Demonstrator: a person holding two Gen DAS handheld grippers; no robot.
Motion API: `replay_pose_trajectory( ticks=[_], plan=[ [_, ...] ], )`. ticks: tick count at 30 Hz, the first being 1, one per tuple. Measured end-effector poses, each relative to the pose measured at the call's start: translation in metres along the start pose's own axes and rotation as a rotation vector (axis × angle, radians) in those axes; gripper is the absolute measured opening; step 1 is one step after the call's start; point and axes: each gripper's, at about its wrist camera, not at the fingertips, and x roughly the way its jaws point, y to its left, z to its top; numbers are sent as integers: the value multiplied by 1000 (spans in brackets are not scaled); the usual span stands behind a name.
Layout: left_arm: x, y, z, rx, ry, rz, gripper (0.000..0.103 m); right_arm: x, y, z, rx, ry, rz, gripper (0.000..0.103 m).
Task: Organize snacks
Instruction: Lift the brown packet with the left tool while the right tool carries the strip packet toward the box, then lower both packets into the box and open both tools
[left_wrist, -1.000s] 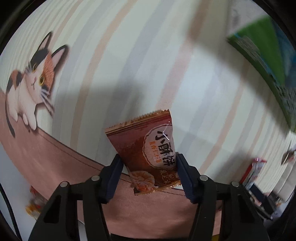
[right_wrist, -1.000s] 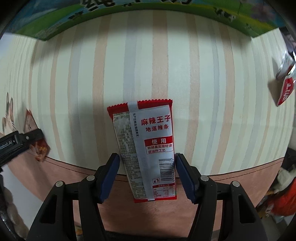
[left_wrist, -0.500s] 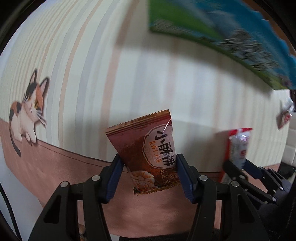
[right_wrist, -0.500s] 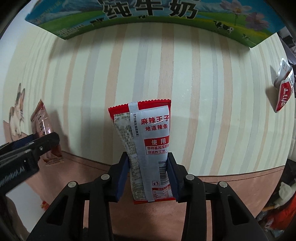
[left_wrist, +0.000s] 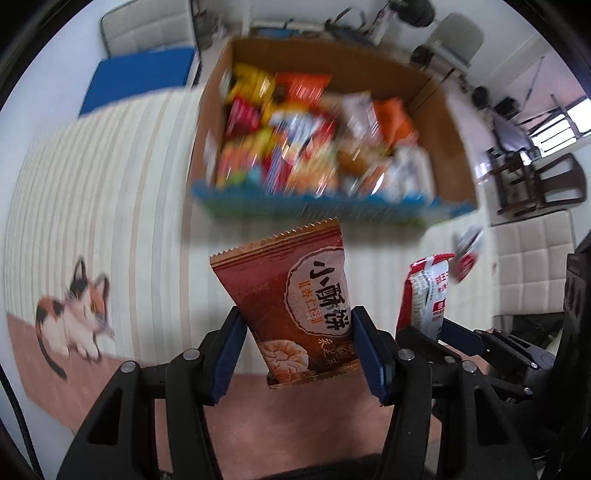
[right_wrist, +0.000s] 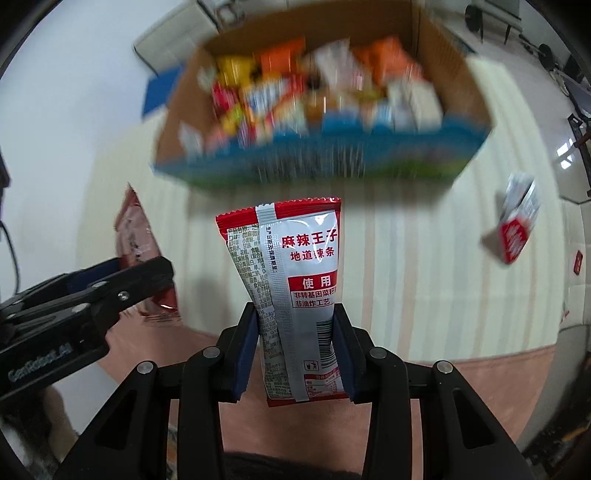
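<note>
Cat picture (left_wrist: 75, 317) printed on the striped cloth (left_wrist: 110, 192), far left of the cardboard box (left_wrist: 436, 110); cloth covers the tabletop.

Left claw (left_wrist: 297, 345) points steeply down at the cloth, on the near side of the box. Its blue pads (left_wrist: 228, 354) are clamped on both edges of a brown biscuit packet (left_wrist: 295, 295). Packet stands upright between the jaws, tilted a little left at the top, clear of the cloth. From the right wrist view the same claw (right_wrist: 140, 269) comes in from the left edge, the brown packet (right_wrist: 135, 236) seen edge-on.

Box sits open-topped beyond both claws, blurred, heaped with mixed snack packets (left_wrist: 295, 140). Its near wall is blue and green (right_wrist: 314, 162).

Right claw (right_wrist: 295, 350) just right of the left one, also aimed steeply down, near side of the box. Jaws have just been closing and now pinch a red-and-silver spicy strip packet (right_wrist: 295, 288) by its lower half, back seam and barcode facing the camera; packet upright, off the cloth. In the left wrist view it (left_wrist: 428, 295) shows right beside the biscuit packet.

One loose red-and-silver packet (right_wrist: 517, 225) lies on the cloth to the right of the box, well apart from both claws.
</note>
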Motion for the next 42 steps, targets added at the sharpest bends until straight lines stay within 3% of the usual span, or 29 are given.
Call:
replay_pose_trajectory(
  ticks=[3, 9, 14, 20, 27, 29, 31, 36, 42],
  plan=[
    [-12, -4, 29, 15, -16, -30, 55, -35, -5, 35, 20, -69, 43, 41],
    [0, -6, 109, 40, 6, -3, 55, -32, -9, 120, 59, -134, 16, 41],
    [42, -4, 159, 41, 74, 38, 55, 20, -29, 185, 87, -89, -45, 42],
    [91, -3, 188, 58, 149, 75, 56, 79, -54, 233, 84, -28, -134, 42],
    [128, 1, 196, 60, 202, 105, 56, 123, -72, 260, 87, 32, -186, 44],
    [134, 4, 194, 49, 219, 108, 63, 128, -74, 262, 89, 38, -185, 46],
    [136, 8, 192, 32, 222, 92, 77, 132, -74, 265, 83, 37, -190, 60],
    [126, 14, 187, 4, 185, 58, 79, 127, -73, 263, 71, 26, -191, 83],
    [94, 16, 170, 3, 107, 43, 82, 104, -67, 250, 48, -12, -170, 93]
  ],
)
